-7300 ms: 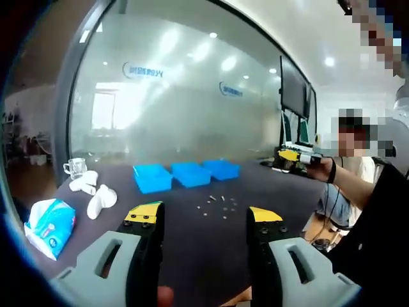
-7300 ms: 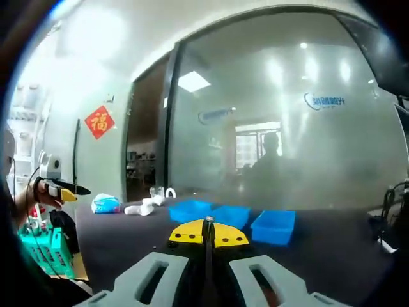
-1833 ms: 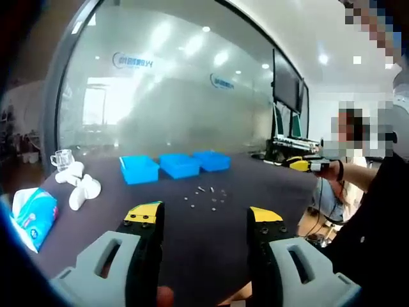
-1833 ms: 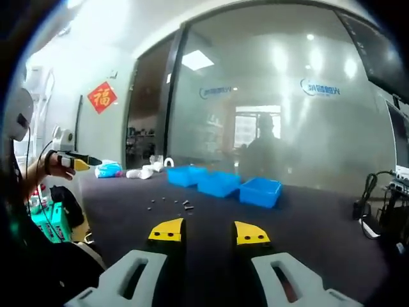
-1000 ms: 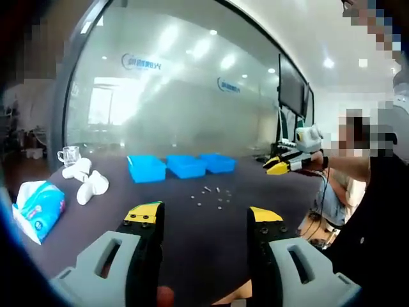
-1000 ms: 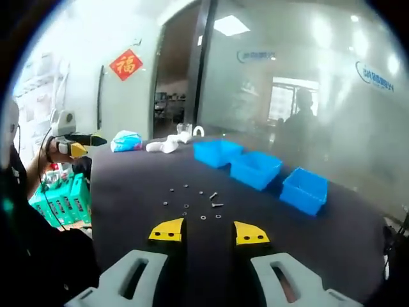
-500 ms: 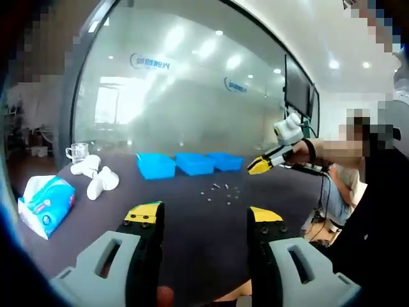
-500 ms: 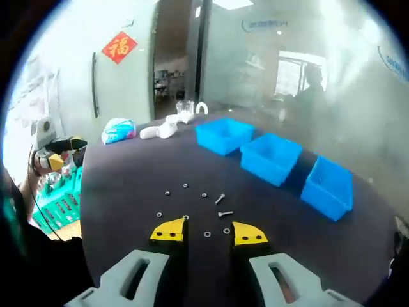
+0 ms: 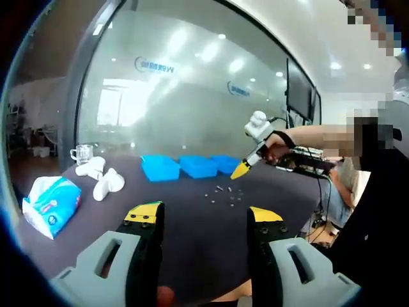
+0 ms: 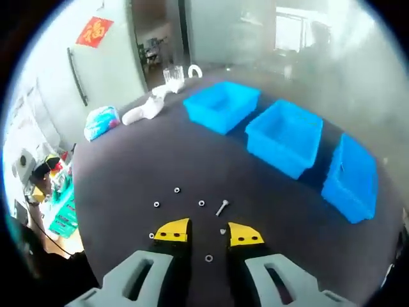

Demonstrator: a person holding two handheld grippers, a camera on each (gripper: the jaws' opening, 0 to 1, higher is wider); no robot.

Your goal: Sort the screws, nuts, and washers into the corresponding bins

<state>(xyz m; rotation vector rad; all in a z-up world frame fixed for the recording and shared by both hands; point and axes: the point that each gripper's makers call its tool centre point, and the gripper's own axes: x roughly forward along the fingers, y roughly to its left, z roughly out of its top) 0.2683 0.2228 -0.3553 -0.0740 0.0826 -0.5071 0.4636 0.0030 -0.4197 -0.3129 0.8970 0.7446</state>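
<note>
Dark tabletop [image 10: 128,173], glass-walled office: right gripper [image 10: 209,230] is now descending over scattered small silver fasteners [image 10: 221,207].
Its yellow-tipped jaws are narrowing, empty, straddling one piece; first pick impending; three blue plastic bins [image 10: 287,137] waiting. Left gripper [image 9: 204,216] is idling, wide apart.

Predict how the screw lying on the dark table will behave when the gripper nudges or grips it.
The screw lies flat on the smooth table, so a nudge would probably roll or spin it. It looks like small, stiff metal, likely light. Its thin shank may slip from the right gripper, whose jaws stand slightly apart just short of it.
</note>
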